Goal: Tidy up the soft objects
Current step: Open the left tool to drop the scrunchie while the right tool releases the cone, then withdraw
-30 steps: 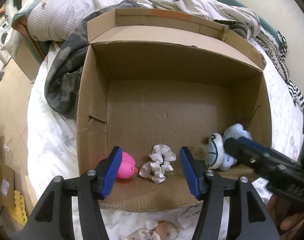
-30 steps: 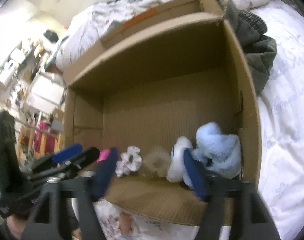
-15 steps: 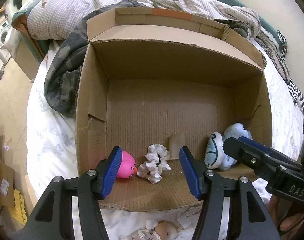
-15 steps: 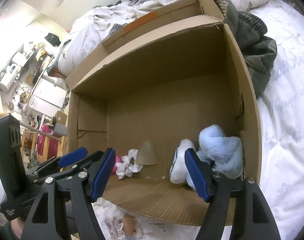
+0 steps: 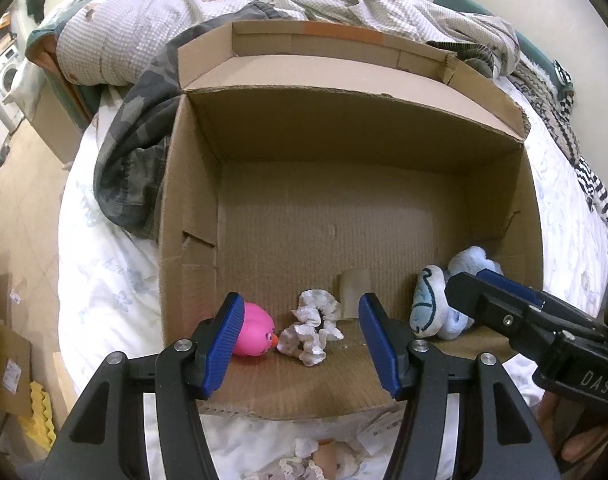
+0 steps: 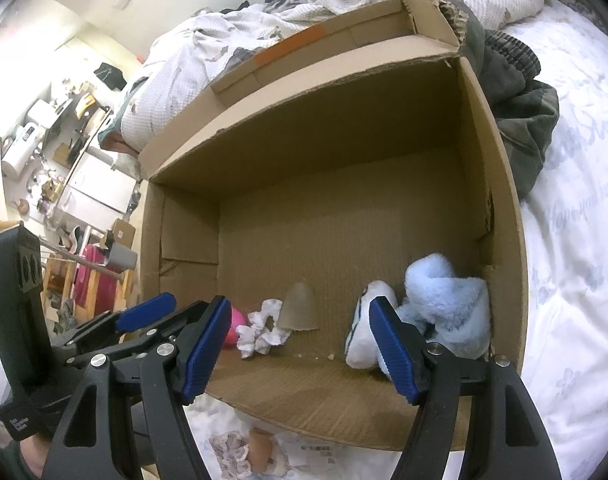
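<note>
Both blue-padded black grippers, the left gripper [image 5: 300, 338] and the right gripper [image 6: 300, 346], are held spread apart and empty at the near edge of the open brown cardboard box [image 5: 192, 184] set on the bed. Along that box's near wall are lined up a pink rubber duck [image 5: 254, 330], a white ruffled scrunchie [image 5: 312, 330], a translucent cone-shaped piece [image 6: 298, 308] and a pale blue plush toy [image 6: 444, 304]. A small doll-like item [image 6: 260, 446] is seen on the sheet just outside the box, and it is judged that it could be overlooked or pinched together with the bedding if approached too low.
</note>
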Motion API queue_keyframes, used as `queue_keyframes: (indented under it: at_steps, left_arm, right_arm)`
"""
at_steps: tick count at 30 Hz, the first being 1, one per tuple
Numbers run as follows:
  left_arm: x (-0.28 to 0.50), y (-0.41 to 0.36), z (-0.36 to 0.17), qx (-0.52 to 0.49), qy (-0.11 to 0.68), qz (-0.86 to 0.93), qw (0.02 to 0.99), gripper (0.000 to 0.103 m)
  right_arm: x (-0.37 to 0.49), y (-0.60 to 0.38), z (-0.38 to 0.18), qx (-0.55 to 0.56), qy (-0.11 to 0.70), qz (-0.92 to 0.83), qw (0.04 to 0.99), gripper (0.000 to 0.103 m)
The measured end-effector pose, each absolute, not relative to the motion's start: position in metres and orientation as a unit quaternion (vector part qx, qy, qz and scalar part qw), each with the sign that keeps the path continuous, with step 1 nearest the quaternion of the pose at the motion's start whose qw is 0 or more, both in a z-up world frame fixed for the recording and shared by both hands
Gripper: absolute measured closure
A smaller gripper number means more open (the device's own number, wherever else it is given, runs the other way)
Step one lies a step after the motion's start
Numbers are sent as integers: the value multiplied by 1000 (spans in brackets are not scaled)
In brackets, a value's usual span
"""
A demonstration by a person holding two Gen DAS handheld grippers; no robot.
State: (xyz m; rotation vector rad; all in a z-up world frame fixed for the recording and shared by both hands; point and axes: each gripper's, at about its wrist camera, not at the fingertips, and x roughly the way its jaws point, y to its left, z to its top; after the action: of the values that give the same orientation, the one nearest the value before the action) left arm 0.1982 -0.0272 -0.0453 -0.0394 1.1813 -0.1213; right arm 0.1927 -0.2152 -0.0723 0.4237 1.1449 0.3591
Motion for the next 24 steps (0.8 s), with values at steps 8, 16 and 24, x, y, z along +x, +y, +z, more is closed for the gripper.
queue_keyframes:
  at_steps: [8, 16, 24]
  left_arm:
    - [181, -17, -29, -28, 543, -49, 838, 47]
    - [161, -5, -18, -26, 533, -38, 845, 47]
    - [138, 4, -15, -39, 532, -29, 845, 47]
  right_arm:
    - [184, -213, -63, 187, 525, 170, 813, 28]
    - [167, -214, -55, 169, 519, 166, 821, 28]
    - [151, -221, -48, 163, 518, 154, 826, 28]
